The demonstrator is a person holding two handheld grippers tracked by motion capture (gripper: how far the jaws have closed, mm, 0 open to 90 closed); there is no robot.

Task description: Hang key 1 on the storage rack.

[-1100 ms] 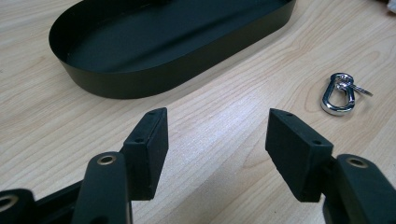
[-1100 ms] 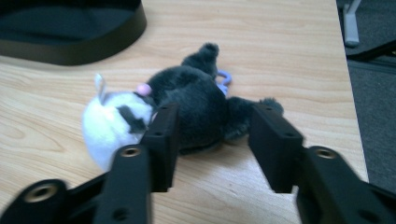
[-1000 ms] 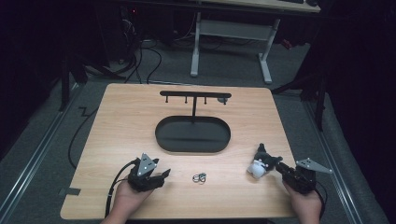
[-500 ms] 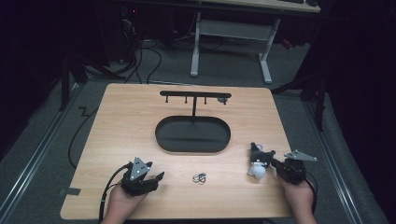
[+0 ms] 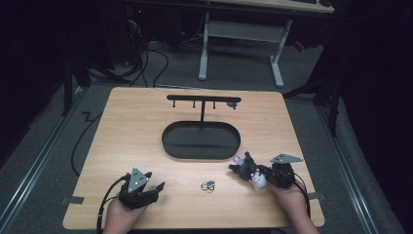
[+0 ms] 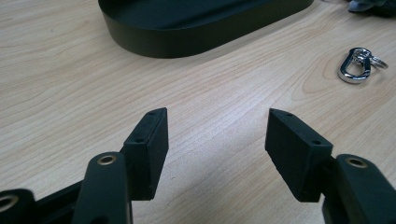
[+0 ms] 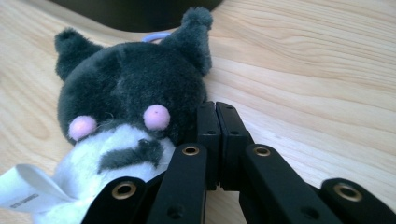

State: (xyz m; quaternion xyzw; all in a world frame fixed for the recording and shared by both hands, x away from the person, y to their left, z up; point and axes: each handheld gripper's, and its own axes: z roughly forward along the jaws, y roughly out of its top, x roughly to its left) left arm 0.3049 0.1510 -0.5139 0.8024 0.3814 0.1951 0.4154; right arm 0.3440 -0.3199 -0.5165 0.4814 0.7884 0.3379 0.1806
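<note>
Here, plush toy dragged toward the stand; hanging not yet begun.

Nearest: left tongs [image 6: 217, 140] released, empty, hovering low over the counter [image 5: 136, 131]. Right tongs [image 7: 217, 140] clenched flat together, jaws meeting beside the plush toy [image 7: 126, 126]; whether a fold or strap is pinched I cannot tell. Toy lies on the counter just before the tray. Mid-counter: one metal clasp [image 5: 208, 185], untouched. Beyond: one oval black tray [image 5: 200, 141] bearing one hook stand [image 5: 203, 100], nothing hung. Left: probably clipping and hanging the toy.
</note>
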